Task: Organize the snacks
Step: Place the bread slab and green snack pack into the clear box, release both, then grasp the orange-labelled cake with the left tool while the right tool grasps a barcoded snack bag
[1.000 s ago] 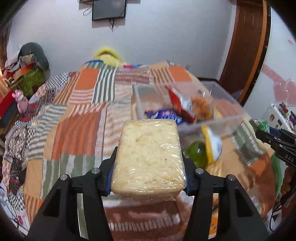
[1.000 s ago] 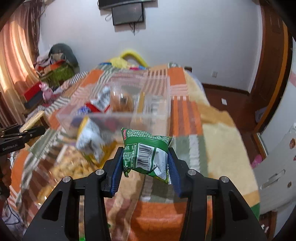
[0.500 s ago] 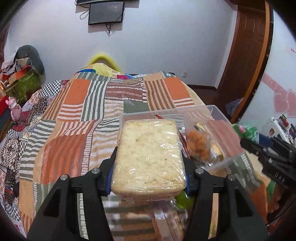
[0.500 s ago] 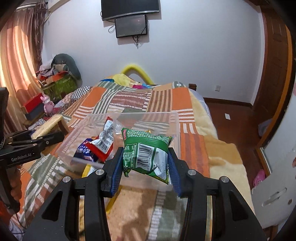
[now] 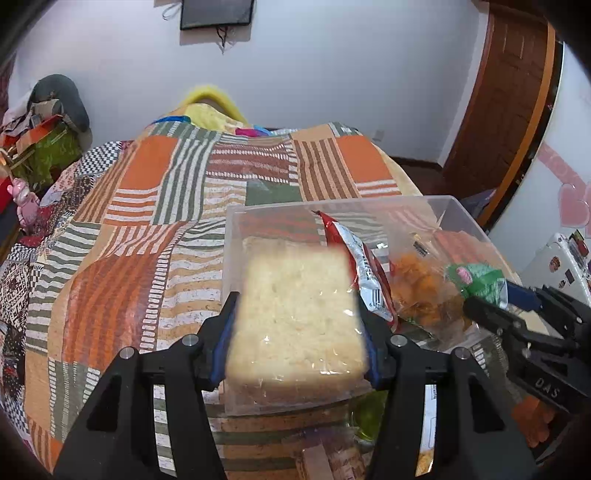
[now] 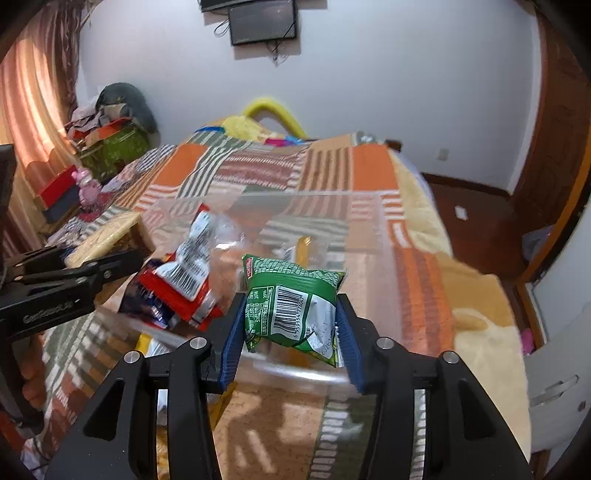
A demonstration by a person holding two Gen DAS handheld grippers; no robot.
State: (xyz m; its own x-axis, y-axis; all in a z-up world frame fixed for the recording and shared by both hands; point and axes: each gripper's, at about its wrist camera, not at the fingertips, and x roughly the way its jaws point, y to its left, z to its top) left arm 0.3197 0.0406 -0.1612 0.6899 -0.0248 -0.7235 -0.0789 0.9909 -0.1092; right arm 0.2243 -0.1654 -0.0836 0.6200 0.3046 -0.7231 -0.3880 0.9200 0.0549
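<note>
Patchwork bedspread [image 5: 155,236] under clear bin [image 5: 454,206]; left gripper [image 5: 299,328] clamps wrapped pale block [image 5: 295,321], right gripper [image 6: 290,321] clamps barcoded green packet [image 6: 291,302], side reads "DAS".

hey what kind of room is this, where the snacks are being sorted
Most likely a bedroom: a bed with a patchwork blanket, a wall-mounted screen, a curtained window and a wooden door.
</note>
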